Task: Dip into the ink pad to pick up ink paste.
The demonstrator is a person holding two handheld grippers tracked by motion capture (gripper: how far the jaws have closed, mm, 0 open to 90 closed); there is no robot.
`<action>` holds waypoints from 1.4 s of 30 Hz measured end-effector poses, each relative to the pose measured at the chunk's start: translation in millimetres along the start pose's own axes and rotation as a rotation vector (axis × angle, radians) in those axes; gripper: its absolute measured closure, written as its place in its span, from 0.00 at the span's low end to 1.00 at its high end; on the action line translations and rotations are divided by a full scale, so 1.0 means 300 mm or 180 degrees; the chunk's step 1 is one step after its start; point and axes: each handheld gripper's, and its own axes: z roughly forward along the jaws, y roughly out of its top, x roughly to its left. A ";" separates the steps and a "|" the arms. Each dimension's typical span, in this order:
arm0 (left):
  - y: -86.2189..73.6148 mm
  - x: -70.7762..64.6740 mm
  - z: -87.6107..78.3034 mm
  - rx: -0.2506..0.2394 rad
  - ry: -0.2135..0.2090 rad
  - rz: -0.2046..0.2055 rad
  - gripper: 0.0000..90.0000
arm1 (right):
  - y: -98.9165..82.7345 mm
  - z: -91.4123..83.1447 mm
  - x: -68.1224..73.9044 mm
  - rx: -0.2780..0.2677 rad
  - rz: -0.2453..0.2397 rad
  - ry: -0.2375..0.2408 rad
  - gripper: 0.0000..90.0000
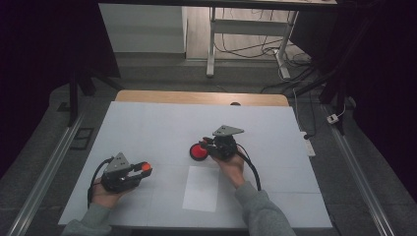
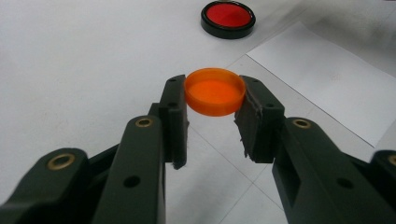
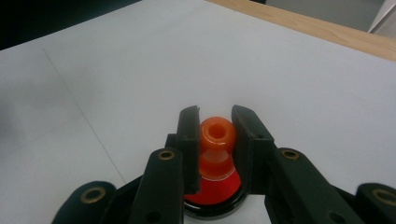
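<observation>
My left gripper (image 1: 140, 170) is at the near left of the white table and is shut on a shallow orange cap (image 2: 215, 91). The pads press on the cap's two sides and hold it just above the surface. In the high view the orange cap (image 1: 145, 169) shows at the jaw tips. My right gripper (image 1: 204, 145) is near the table's middle, shut on a small orange knob (image 3: 217, 140) with a hole in its top. The knob stands upright over a red disc with a black rim (image 3: 212, 198). The red disc (image 1: 198, 152) (image 2: 228, 17) lies flat on the table.
A white sheet of paper (image 1: 201, 188) (image 2: 327, 79) lies near the front edge between the two hands. A wooden table edge (image 1: 201, 97) runs along the far side. Beyond it are desk legs and cables on the floor (image 1: 275, 49).
</observation>
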 end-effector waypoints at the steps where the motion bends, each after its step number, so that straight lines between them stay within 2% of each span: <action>1: 0.000 0.001 0.000 0.0004 0.0000 -0.0001 0.71 | 0.000 -0.001 0.002 0.0005 -0.0009 -0.0003 0.81; 25: -0.001 0.004 -0.001 0.0003 0.0006 -0.0004 0.71 | -0.009 -0.098 0.005 -0.0181 0.0013 0.0127 0.81; 42: -0.002 0.005 -0.001 -0.0002 0.0024 0.0001 0.71 | -0.031 -0.197 0.014 -0.0267 -0.0009 0.0273 0.81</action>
